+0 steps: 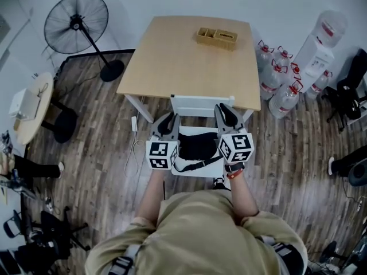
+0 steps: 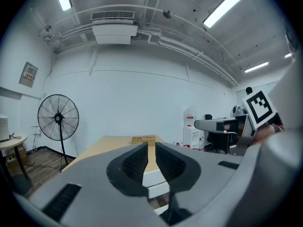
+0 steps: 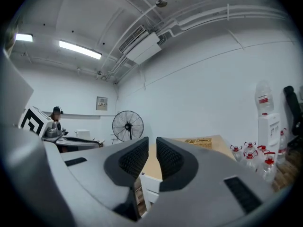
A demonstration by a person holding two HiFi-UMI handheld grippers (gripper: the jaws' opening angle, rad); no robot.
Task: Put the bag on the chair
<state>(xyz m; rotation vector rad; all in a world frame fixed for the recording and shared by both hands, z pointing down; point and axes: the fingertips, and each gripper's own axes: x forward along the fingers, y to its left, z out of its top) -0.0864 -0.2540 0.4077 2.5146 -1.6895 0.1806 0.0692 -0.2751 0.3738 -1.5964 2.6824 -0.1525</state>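
While I steer rig from afar, black bag (image 1: 198, 146) lies on seat of white chair (image 1: 195, 105), strap draped toward front edge. Left gripper (image 1: 167, 120) and right gripper (image 1: 227, 115) hover at either side of bag, pointing toward wooden surface (image 1: 183, 56) beyond chair back. Left jaws stand narrow slit apart, nothing between; right jaws likewise (thin gap, empty). Wooden organiser (image 1: 217, 37) sits on far part of surface; pedestal fan (image 1: 76, 23) stands at left, water bottles (image 1: 275, 79) cluster at right.
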